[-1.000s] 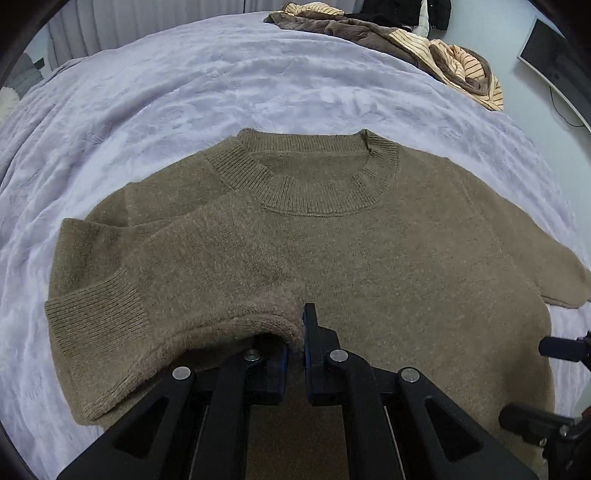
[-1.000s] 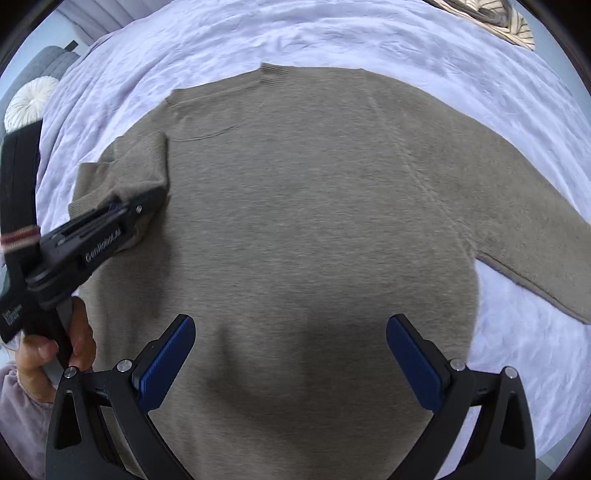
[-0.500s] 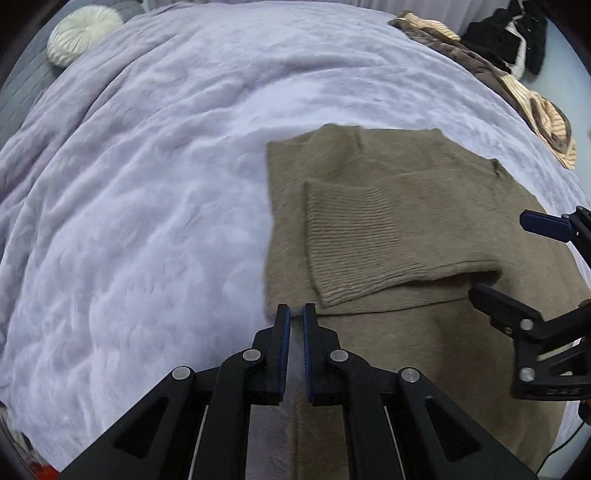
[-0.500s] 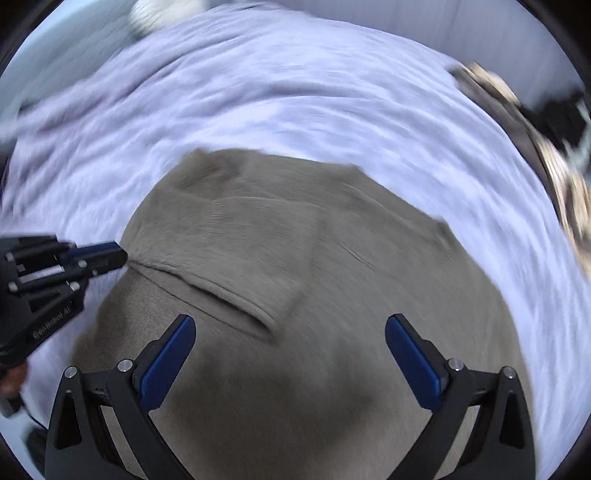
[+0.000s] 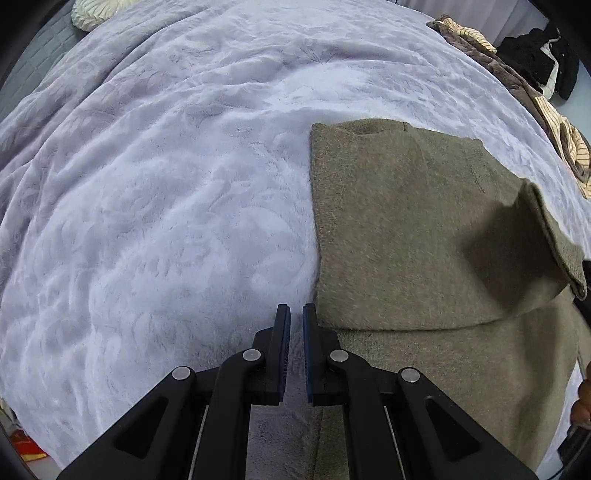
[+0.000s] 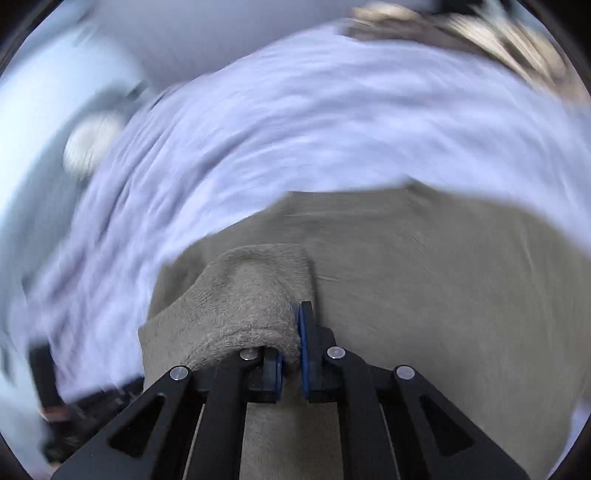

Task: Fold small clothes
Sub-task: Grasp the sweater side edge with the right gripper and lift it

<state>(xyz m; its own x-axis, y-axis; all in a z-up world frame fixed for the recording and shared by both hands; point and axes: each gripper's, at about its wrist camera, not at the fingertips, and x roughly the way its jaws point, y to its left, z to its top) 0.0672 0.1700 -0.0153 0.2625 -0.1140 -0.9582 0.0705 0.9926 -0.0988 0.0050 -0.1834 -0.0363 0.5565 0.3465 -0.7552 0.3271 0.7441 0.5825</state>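
An olive-brown knit sweater [image 5: 413, 236] lies on the lilac bedspread [image 5: 166, 206], its left side folded inward with a straight left edge. A ribbed cuff [image 5: 557, 240] is lifted at the right of the left wrist view. My left gripper [image 5: 296, 317] is shut and empty, just left of the sweater's folded edge, over the bedspread. My right gripper [image 6: 291, 343] is shut on the sweater's ribbed sleeve cuff [image 6: 240, 302] and holds it above the sweater body [image 6: 424, 280]. The right wrist view is motion-blurred.
A pile of brown, striped and black clothes [image 5: 517, 62] lies at the far right edge of the bed. A round cream cushion [image 5: 96, 11] sits at the far left. A red object [image 5: 26, 443] shows below the bed's near-left edge.
My right gripper has closed on the sleeve cuff and lifted it, swinging fast. My left gripper let go of the sweater and now sits shut beside its left edge.
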